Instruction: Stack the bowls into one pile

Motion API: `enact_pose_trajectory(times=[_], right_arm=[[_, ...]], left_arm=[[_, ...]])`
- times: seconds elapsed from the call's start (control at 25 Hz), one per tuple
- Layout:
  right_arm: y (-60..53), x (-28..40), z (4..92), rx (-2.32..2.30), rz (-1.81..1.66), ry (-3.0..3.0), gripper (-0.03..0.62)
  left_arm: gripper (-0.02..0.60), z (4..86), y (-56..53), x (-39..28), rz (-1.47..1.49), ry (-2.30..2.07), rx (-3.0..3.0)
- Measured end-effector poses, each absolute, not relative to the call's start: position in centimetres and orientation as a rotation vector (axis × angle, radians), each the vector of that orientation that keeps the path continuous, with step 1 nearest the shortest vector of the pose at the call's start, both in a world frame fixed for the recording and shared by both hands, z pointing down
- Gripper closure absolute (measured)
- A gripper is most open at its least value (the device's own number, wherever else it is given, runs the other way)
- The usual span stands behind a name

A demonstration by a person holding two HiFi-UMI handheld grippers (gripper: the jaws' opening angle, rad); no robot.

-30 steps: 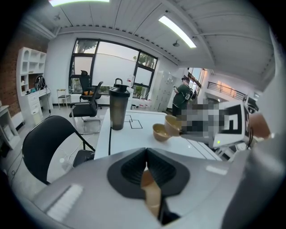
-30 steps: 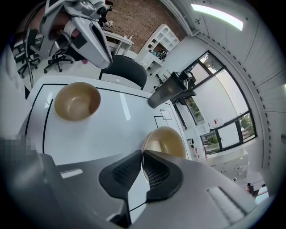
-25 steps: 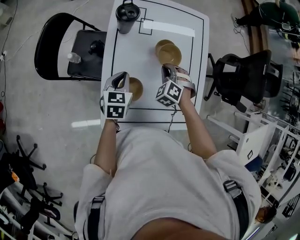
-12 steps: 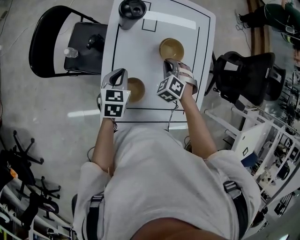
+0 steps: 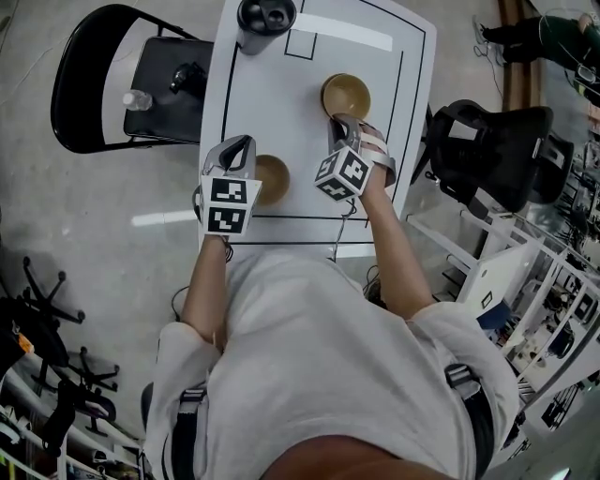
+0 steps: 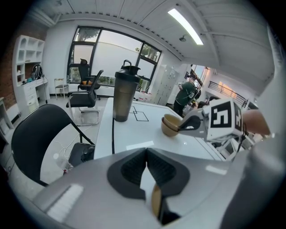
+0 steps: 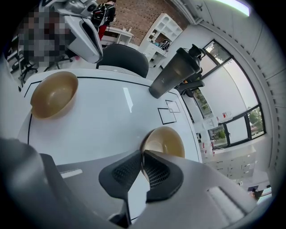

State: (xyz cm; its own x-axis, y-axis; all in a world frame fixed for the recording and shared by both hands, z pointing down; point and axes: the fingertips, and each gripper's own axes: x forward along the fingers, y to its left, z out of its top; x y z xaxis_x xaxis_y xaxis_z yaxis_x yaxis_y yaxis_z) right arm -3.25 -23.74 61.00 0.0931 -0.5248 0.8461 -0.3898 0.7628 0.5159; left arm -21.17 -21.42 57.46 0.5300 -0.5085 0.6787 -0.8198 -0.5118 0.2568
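Change vs a second ago: the two far bowls, then offset from each other, now sit nested as one far pile [image 5: 345, 94] on the far right of the white table [image 5: 281, 103]. The left gripper view shows two rims, one inside the other.

- Right gripper [image 5: 339, 124]: at the pile's near edge. Jaws narrow, pinched on the rim of the top bowl, not let go yet.
- Near bowl [image 5: 272, 178]: upright on the table at near centre, well apart from the pile.
- Left gripper [image 5: 242, 148]: just left of the near bowl. Jaws drawn together, with a brown sliver of rim wedged between the pads, so it looks clamped on that bowl's left rim. The bowl does not look lifted.
- Dark shaker bottle [image 5: 265, 17]: far left corner, out of the path.

Meaning for the task: two of three bowls look stacked, one left. My read of the next step: the right gripper releases and clears, then the left carries the near bowl far-right and drops it into the pile. Risk: a rim-only pinch may tilt the bowl in transit.
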Motion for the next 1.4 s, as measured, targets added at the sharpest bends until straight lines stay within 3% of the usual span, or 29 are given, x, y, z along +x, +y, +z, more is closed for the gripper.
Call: enact_pose_trajectory(times=[0.76,0.88,0.96,1.08,1.4], right_arm=[[-23.6,-2.9,61.1,0.865,-0.084,-1.582,0.554],[-23.6,-3.1,59.9,0.899,-0.101,-1.633,0.505],[-23.3,-3.4,58.4,0.949,-0.127,-1.667,0.520],[-21.9,-3.3,56.8,1.009,-0.144,-1.702,0.592],[-15.5,-2.0,56.0,1.092,0.068,-1.829,0.594]], left_arm=[[0.578,57.1,-18.2,-22.2,0.724,-1.147,2.159],[0.580,56.5,-17.5,-22.8,0.745,-1.177,2.161],[0.578,56.1,-16.9,-23.3,0.763,-1.192,2.165],[0.578,55.7,-15.7,-23.7,0.795,-1.197,2.175],[0.578,55.5,-11.8,-22.4,0.856,-1.202,2.188]])
